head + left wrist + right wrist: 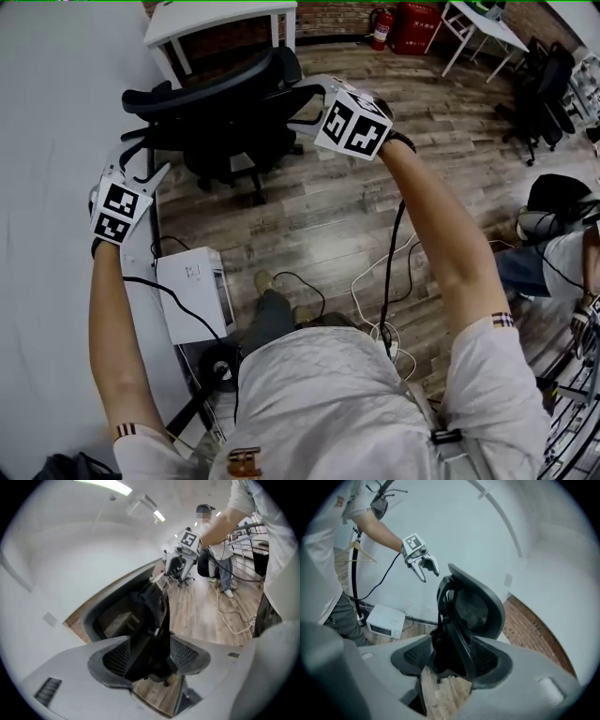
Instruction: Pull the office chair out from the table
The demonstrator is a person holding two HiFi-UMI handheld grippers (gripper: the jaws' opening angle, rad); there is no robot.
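The black mesh office chair (pixel 220 117) stands on the wood floor, just on the near side of a white table (pixel 216 17) and close to the left wall, with its back towards me. My left gripper (pixel 141 161) hovers open at the chair's left side, with nothing in it. My right gripper (pixel 302 105) is open too, raised near the top right of the backrest, and I see no contact. In the left gripper view the chair (pixel 150 620) shows through the gap of that gripper (pixel 150 660). The right gripper view frames the backrest (pixel 473 611) between its own jaws (pixel 452 660).
A white box-shaped appliance (pixel 195 291) sits on the floor by the wall at my left. Cables (pixel 384 281) trail across the floor near my feet. A second person (pixel 562 253) stands at the right. More black chairs (pixel 544 89) and a fire extinguisher (pixel 380 28) are farther back.
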